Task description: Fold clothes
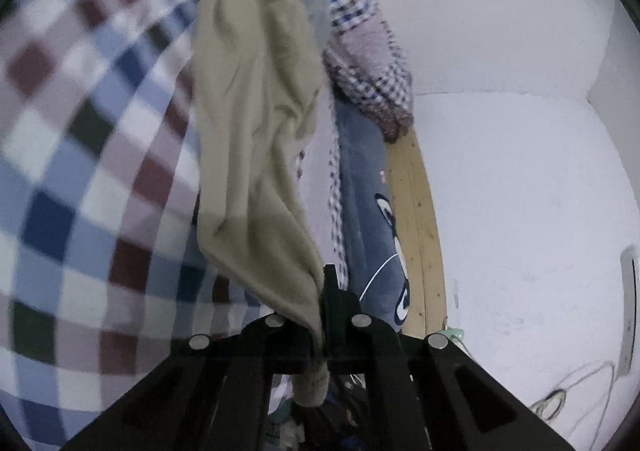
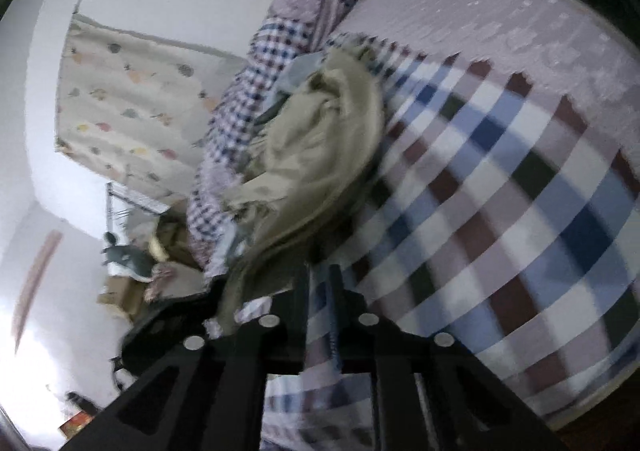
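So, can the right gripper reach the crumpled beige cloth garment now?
Probably yes. The right gripper has the beige garment just ahead of its fingers on the checked blanket, and nothing blocks it. The left gripper already clamps one end.

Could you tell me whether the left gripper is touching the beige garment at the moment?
Touching. The left wrist view shows the beige garment pinched between the closed fingers of the left gripper, with a bunched end hanging below them.

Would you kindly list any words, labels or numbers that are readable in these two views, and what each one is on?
None can be read.
Blue fabric: a white and dark printed graphic, cut off and not legible as letters.
Patterned hanging cloth: small coloured motifs only, no text.
Beige garment: no label visible.
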